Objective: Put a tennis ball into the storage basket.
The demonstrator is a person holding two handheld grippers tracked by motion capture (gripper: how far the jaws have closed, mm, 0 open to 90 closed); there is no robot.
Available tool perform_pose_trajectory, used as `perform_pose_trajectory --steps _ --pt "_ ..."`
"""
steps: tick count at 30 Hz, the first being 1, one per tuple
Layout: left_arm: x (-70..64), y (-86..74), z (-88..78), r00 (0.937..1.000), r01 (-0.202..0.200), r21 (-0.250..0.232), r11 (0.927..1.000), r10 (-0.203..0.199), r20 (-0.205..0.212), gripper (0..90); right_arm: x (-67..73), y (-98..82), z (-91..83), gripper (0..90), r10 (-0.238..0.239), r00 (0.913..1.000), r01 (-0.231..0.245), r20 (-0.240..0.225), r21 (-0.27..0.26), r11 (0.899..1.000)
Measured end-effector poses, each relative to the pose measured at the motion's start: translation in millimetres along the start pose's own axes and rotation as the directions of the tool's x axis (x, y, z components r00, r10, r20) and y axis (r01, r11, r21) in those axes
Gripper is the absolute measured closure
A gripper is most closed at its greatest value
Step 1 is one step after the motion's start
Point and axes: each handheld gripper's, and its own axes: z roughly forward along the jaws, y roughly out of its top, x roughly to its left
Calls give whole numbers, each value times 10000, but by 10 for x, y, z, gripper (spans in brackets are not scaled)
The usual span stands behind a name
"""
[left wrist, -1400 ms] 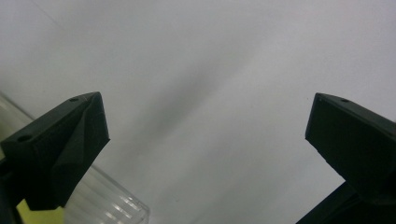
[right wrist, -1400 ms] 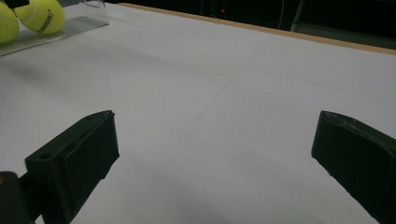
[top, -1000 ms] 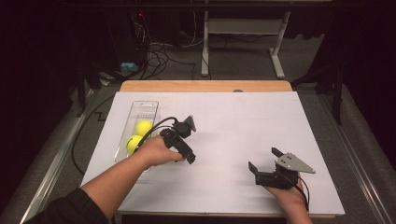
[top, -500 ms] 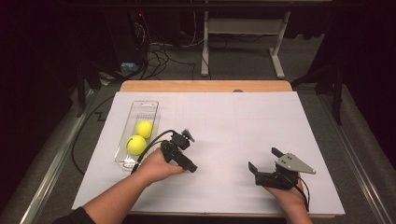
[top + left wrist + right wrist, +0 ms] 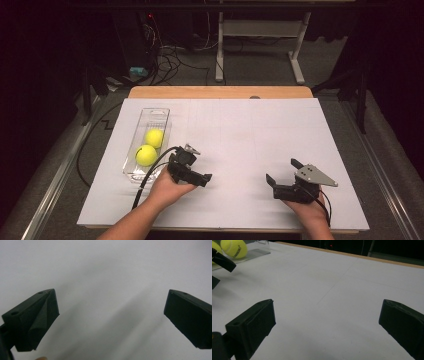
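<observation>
Two yellow tennis balls [image 5: 154, 138] [image 5: 146, 155] lie in a clear plastic tray [image 5: 152, 111] on the left of the white table. My left gripper [image 5: 199, 164] hovers just right of the tray's near end, jaws wide apart with only bare table between them [image 5: 111, 312]. My right gripper [image 5: 282, 171] rests near the front right, open and holding nothing [image 5: 327, 320]. In the right gripper view, one tennis ball [image 5: 234, 247] and the tray [image 5: 254, 253] sit at the top left, with a jaw of the left gripper [image 5: 223, 262] in front of them.
White paper covers the table [image 5: 240, 130], and a wooden edge [image 5: 220, 92] shows at the far side. Beyond it are cables and a metal stand [image 5: 260, 35] on a dark floor. A black cable [image 5: 145, 182] trails from the left gripper.
My left gripper has drawn back from the tray toward the near edge, with its jaws still open. The right gripper has stayed where it was.
</observation>
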Motion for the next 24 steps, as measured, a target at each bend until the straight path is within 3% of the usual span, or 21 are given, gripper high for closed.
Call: perform_pose_trajectory --steps 5,8,15,18,22,23,24 --pt "11 -51 21 9999 80 -779 9969 -71 124 6 -22 -9 -11 8 82 10000 -82 48 8 10000" --pt "13 -97 9 9997 -97 -1317 9912 127 213 6 -35 -15 -22 8 160 9999 -160 30 9 9999" --pt "10 -246 -51 9976 -498 -2765 9597 614 334 5 -41 -31 -23 8 284 9996 -285 83 83 9996" --pt "34 -270 -94 9965 -392 -3173 9475 606 577 5 -36 -33 -23 8 362 9992 -363 161 70 9993" --pt "49 -307 -128 9940 -578 -3515 9344 866 669 5 -25 -31 -31 7 444 9987 -447 230 108 9989" --pt "51 -316 -143 9931 -613 -3673 9281 935 705 5 -19 -30 -31 7 433 9988 -436 248 90 9990" --pt "48 -326 -162 9919 -616 -3933 9173 1001 781 4 -11 -28 -34 8 442 9987 -444 241 73 9990"
